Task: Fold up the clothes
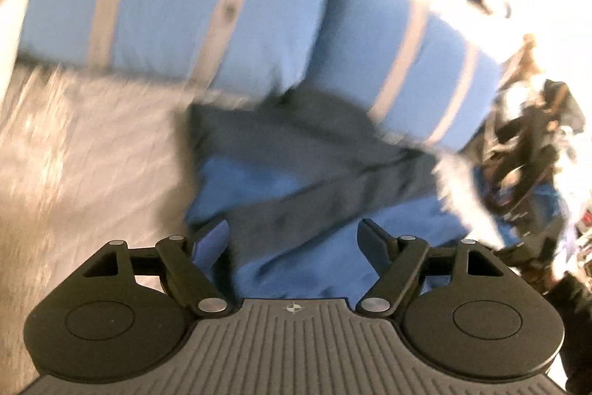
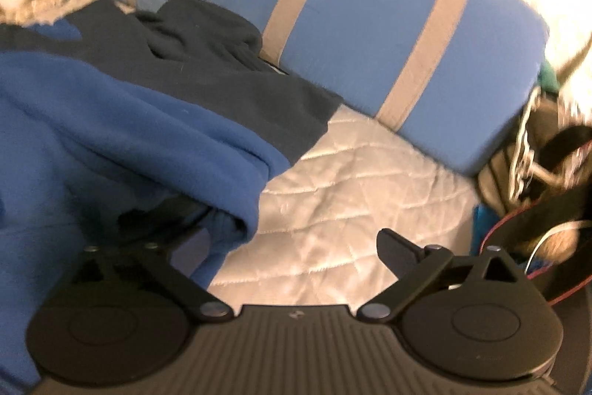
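Both grippers stood empty over a blue and dark navy fleece garment [image 2: 122, 106] that lay rumpled on a pale quilted bed cover [image 2: 344, 195]. The left gripper [image 1: 294, 239] hung above the middle of the garment [image 1: 296, 173], its fingers apart with nothing between them. The right gripper [image 2: 296, 250] sat at the garment's right edge, its fingers spread wide; the left finger was lost under a fold of blue cloth, the right finger [image 2: 397, 252] was over bare quilt.

This looked like a pause between folds: one fold seemed laid and let go, and the garment was still bulky, not yet a neat packet. The next move would call for picking a fresh edge or corner on each side, pinching only one layer, then carrying it across evenly.

Two blue pillows with tan stripes [image 2: 370, 36] lay at the far side, touching the navy part, which left little room there. A tangle of straps and cords [image 2: 536, 154] crowded the right.
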### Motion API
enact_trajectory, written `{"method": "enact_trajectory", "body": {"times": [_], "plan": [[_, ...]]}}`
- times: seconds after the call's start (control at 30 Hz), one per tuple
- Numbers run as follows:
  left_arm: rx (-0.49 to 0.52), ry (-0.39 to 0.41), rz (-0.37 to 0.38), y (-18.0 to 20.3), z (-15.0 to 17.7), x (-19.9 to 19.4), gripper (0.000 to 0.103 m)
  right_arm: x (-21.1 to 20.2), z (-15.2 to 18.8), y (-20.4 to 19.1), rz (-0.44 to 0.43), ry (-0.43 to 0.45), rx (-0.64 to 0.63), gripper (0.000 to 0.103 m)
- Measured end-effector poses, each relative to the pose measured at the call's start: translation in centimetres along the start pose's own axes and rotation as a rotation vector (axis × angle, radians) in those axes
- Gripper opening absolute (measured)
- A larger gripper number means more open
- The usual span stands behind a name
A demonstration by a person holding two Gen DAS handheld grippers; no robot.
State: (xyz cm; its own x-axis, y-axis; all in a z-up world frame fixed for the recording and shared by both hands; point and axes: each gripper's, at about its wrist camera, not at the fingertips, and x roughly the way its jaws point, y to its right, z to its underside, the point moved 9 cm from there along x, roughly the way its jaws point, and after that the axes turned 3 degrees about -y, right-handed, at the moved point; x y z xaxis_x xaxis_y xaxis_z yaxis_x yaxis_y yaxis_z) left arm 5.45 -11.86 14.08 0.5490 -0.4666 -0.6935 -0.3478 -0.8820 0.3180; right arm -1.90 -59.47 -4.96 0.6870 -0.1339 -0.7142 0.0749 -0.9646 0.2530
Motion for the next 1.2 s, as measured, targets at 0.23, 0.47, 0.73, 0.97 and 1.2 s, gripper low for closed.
{"method": "enact_trajectory", "body": {"times": [0.23, 0.47, 0.73, 0.97, 1.2], "plan": [[0.156, 0.074, 0.081, 8.9, -5.5, -2.3, 0.079, -1.6, 1.1, 3.8, -0.059, 0.016, 0.175, 0.103], [0.246, 0.183, 0.094, 15.2, -11.8, -1.1, 0.083, -1.2, 1.8, 6.7, -0.124, 0.031, 0.406, 0.102], [0.298, 0.179, 0.075, 19.3, -12.9, 5.9, 0.083, 0.8, 0.3, 4.9, -0.261, 0.064, 0.512, 0.095], [0.329, 0.075, 0.075, 19.9, -11.4, 14.6, 0.083, 4.5, -0.8, 3.1, -0.383, 0.055, 0.667, 0.073], [0.303, -0.002, 0.136, 19.6, -10.5, 21.8, 0.083, 6.5, 1.5, 0.9, -0.374, 0.012, 0.644, 0.053]]}}
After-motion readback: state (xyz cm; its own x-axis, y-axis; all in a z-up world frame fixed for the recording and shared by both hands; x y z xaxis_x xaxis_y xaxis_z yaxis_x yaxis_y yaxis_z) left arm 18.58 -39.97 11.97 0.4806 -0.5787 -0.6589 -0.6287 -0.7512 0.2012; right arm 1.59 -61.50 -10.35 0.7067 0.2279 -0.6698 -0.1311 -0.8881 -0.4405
